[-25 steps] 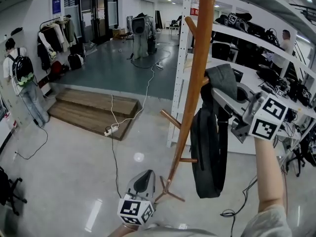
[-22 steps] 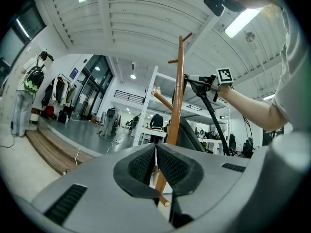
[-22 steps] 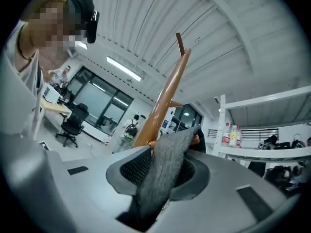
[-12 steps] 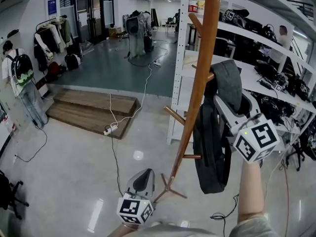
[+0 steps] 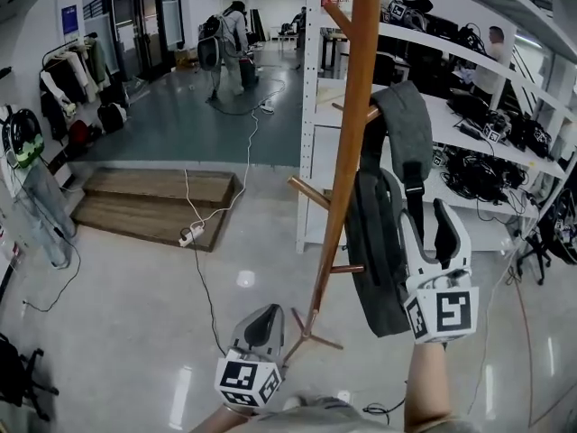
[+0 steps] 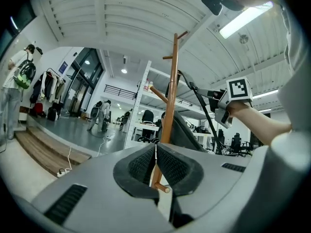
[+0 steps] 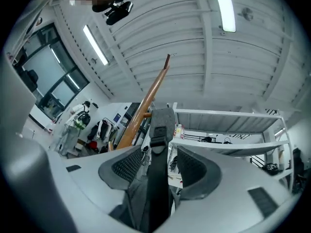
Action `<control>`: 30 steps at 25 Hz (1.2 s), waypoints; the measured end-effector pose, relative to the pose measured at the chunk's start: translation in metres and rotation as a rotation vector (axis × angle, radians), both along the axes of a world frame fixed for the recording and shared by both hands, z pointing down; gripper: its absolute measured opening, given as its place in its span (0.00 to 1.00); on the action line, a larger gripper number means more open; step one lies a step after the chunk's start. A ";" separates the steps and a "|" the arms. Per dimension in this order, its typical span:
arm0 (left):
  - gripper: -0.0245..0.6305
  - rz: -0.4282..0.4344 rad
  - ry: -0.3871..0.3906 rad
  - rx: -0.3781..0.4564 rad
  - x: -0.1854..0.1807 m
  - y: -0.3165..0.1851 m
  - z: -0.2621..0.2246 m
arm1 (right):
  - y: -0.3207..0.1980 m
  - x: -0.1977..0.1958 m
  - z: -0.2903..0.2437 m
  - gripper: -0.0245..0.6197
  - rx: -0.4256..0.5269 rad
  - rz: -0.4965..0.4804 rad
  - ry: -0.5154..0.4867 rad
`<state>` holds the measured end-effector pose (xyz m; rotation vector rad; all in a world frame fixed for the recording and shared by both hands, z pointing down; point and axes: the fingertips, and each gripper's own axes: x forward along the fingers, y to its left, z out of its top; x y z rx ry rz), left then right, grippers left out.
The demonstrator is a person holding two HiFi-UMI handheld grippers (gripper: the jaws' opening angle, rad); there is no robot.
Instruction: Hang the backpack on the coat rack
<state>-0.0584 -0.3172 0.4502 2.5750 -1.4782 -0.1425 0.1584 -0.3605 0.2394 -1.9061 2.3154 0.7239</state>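
A dark grey backpack (image 5: 371, 242) hangs by its top loop from an upper peg of the wooden coat rack (image 5: 347, 152). My right gripper (image 5: 429, 231) is just right of the bag, pointing up. Its jaws are opening, and a shoulder strap (image 7: 158, 144) runs loose between the pads without being pressed. In the right gripper view the right gripper (image 7: 163, 161) looks up along that strap to the rack pole (image 7: 146, 103). My left gripper (image 5: 261, 321) is low near the rack's foot, shut on nothing. From the left gripper (image 6: 155, 152) the pole (image 6: 169, 96) and bag (image 6: 187, 135) show ahead.
White metal shelving (image 5: 469, 115) loaded with gear stands right behind the rack. A low wooden step (image 5: 153, 201) and a cable with a power strip (image 5: 189, 235) lie to the left on the glossy floor. People stand far back (image 5: 225, 39); a clothes rail (image 5: 77, 79) lines the left wall.
My right gripper has sunk lower along the bag and its jaws have opened off the strap. The backpack stays hanging on the peg. The left gripper has kept still.
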 end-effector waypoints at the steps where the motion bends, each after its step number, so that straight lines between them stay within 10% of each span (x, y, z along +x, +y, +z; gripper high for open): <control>1: 0.07 0.010 0.000 0.003 0.003 0.002 0.001 | 0.009 -0.003 0.008 0.38 0.002 -0.004 -0.007; 6: 0.07 0.057 0.002 0.024 0.016 0.009 -0.003 | 0.050 -0.030 0.051 0.34 -0.029 -0.038 -0.036; 8: 0.07 0.078 0.001 0.038 0.024 0.016 -0.008 | 0.068 -0.042 0.069 0.09 -0.060 -0.070 -0.046; 30: 0.07 0.064 -0.006 0.028 0.076 0.226 -0.001 | 0.285 -0.068 0.202 0.09 -0.393 -0.290 -0.052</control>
